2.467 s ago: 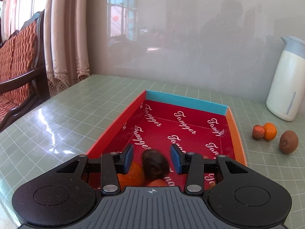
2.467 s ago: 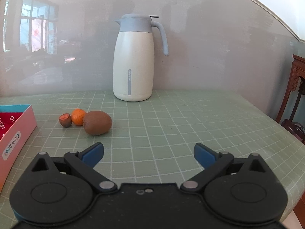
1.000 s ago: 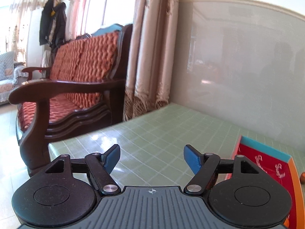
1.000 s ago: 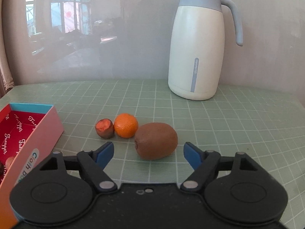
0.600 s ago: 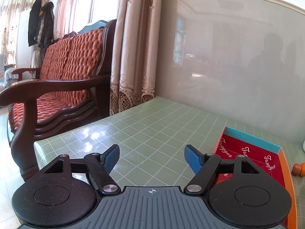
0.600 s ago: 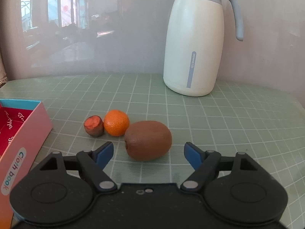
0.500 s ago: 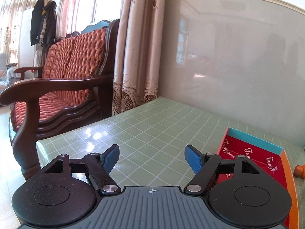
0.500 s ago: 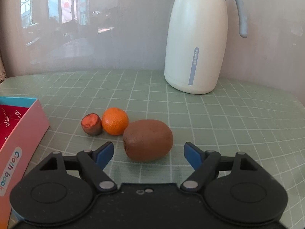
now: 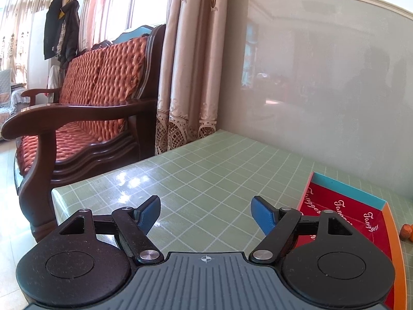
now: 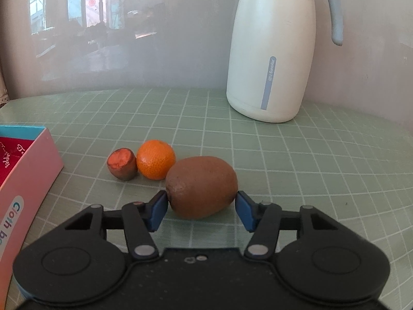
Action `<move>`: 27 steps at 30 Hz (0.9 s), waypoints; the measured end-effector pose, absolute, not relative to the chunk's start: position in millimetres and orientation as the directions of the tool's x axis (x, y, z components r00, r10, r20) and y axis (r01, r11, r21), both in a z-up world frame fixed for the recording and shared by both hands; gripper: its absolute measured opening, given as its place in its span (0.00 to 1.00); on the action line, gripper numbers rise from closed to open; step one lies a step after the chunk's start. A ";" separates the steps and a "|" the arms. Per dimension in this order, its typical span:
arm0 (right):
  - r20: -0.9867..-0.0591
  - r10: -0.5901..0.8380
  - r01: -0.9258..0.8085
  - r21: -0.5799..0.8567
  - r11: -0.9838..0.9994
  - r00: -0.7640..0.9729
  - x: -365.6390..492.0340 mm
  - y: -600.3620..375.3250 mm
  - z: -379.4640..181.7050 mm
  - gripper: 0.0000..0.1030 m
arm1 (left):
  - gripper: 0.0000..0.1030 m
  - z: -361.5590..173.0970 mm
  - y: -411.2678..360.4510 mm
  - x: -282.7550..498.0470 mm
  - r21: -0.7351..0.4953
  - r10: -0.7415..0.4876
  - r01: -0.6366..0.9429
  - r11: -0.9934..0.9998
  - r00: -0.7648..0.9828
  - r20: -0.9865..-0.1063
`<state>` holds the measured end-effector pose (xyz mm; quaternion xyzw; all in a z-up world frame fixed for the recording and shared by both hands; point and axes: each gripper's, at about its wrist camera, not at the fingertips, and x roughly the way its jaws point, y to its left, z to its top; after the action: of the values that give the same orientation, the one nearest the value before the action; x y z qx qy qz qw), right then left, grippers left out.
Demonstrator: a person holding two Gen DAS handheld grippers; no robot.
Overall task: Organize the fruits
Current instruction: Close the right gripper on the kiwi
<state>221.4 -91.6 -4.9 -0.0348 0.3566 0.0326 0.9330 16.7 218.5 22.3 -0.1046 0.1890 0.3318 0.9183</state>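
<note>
In the right wrist view a brown kiwi (image 10: 202, 186) lies on the green grid table between the blue pads of my right gripper (image 10: 201, 208). The pads touch or nearly touch its two ends. Behind it sit a small orange (image 10: 155, 159) and a reddish-brown cut fruit (image 10: 121, 164). The red-lined box (image 10: 23, 165) is at the left edge. In the left wrist view my left gripper (image 9: 206, 214) is open and empty over the table, left of the box (image 9: 346, 211). The cut fruit (image 9: 406, 231) shows at the right edge.
A white jug with a grey-blue handle (image 10: 273, 49) stands at the back right against the wall. A wooden sofa with orange cushions (image 9: 85, 108) and curtains (image 9: 191, 72) lie beyond the table's left edge (image 9: 103, 178).
My right gripper has moved forward and narrowed around the kiwi. My left gripper has stayed open and turned slightly left.
</note>
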 end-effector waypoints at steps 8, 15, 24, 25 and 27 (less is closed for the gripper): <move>-0.642 0.057 -0.095 -0.025 0.995 0.765 210.8 -92.8 3.5 0.54 | 0.76 23.1 220.1 13.7 -0.079 0.573 -0.656 0.750 0.706 -0.416; -0.553 0.148 -0.180 -0.004 0.984 0.820 186.8 -80.3 28.2 0.05 | 0.76 23.8 222.6 10.7 -0.088 0.578 -0.664 0.743 0.702 -0.415; -0.567 0.151 -0.208 -0.036 0.977 0.810 190.8 -65.9 19.6 0.21 | 0.77 23.9 225.9 9.3 -0.095 0.581 -0.669 0.738 0.700 -0.416; -0.563 0.150 -0.208 -0.038 0.977 0.813 189.9 -67.4 20.2 0.22 | 0.77 23.6 226.1 10.0 -0.097 0.578 -0.667 0.738 0.700 -0.419; -0.562 0.170 -0.216 -0.015 0.976 0.809 190.7 -71.8 19.9 0.22 | 0.77 23.3 224.6 11.6 -0.097 0.572 -0.663 0.743 0.703 -0.423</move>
<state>190.7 -71.8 19.9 -0.0393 0.2915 0.1017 0.9503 11.6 224.6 23.3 -0.1220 0.1864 0.3374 0.9146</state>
